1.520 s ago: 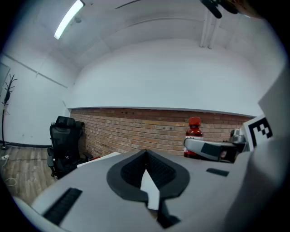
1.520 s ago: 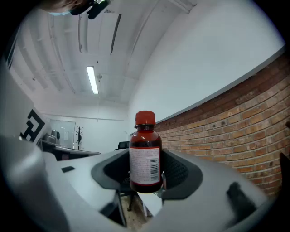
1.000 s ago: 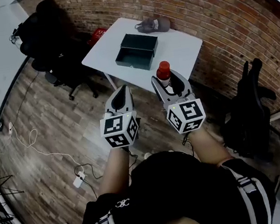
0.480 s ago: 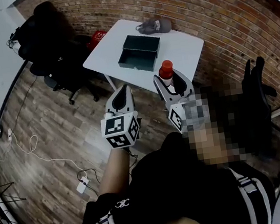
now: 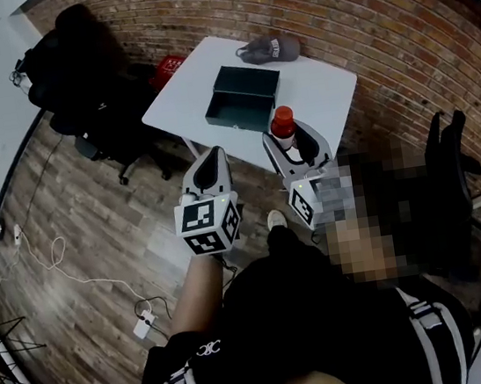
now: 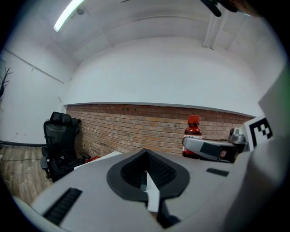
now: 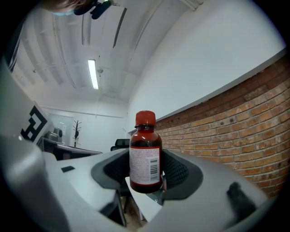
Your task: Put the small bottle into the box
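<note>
A small dark bottle [image 5: 282, 126] with a red cap and white label is held upright between the jaws of my right gripper [image 5: 291, 144], short of the white table's near edge. The right gripper view shows the same bottle [image 7: 145, 154] clamped between the black jaw pads. From the left gripper view the bottle [image 6: 192, 136] stands off to the right. My left gripper [image 5: 211, 171] hangs beside it over the floor, jaws closed and empty. The dark green open box [image 5: 244, 97] rests on the white table [image 5: 323, 86] ahead.
A grey cap [image 5: 268, 49] lies at the table's far edge by the brick wall [image 5: 356, 2]. Black office chairs [image 5: 88, 84] stand left of the table, another dark chair [image 5: 439, 185] to the right. Cables and a power strip [image 5: 144, 324] lie on the wooden floor.
The view has shifted slightly; the table and box sit a little closer. Both grippers keep their poses, the right still holding the bottle.
</note>
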{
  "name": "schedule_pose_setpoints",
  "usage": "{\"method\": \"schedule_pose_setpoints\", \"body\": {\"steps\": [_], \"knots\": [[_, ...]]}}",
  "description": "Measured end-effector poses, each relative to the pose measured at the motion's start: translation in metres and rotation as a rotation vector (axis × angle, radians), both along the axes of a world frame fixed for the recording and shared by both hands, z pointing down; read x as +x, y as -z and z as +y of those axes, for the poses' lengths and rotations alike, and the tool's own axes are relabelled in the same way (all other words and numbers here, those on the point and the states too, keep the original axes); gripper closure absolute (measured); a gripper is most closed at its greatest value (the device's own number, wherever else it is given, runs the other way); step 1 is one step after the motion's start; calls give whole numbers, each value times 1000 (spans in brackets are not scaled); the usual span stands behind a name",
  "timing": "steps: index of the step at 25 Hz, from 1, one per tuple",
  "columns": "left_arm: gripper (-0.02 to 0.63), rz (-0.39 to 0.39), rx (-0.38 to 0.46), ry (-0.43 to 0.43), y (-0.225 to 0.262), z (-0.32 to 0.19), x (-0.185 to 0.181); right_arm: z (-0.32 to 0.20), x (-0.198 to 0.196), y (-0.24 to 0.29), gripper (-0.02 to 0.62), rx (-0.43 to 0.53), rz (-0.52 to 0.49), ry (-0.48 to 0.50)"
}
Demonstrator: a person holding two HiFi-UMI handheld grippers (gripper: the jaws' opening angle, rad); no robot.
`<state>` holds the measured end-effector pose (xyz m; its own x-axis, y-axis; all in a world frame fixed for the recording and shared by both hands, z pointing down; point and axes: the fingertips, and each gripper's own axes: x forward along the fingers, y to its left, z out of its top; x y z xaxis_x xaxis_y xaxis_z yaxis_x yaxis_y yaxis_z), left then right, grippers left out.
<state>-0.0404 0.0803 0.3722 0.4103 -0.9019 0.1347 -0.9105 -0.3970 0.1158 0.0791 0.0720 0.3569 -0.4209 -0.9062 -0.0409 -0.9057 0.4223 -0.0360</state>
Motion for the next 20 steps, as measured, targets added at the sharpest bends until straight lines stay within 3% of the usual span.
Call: {"method": "schedule_pose_setpoints", "body": {"steps": [11, 20], "knots": [[592, -22, -25, -10, -5, -101, 12, -98, 3, -5, 370, -18, 5, 31], [592, -29, -65, 27, -13, -168, 17, -177, -1, -32, 370, -87, 64, 104]]}}
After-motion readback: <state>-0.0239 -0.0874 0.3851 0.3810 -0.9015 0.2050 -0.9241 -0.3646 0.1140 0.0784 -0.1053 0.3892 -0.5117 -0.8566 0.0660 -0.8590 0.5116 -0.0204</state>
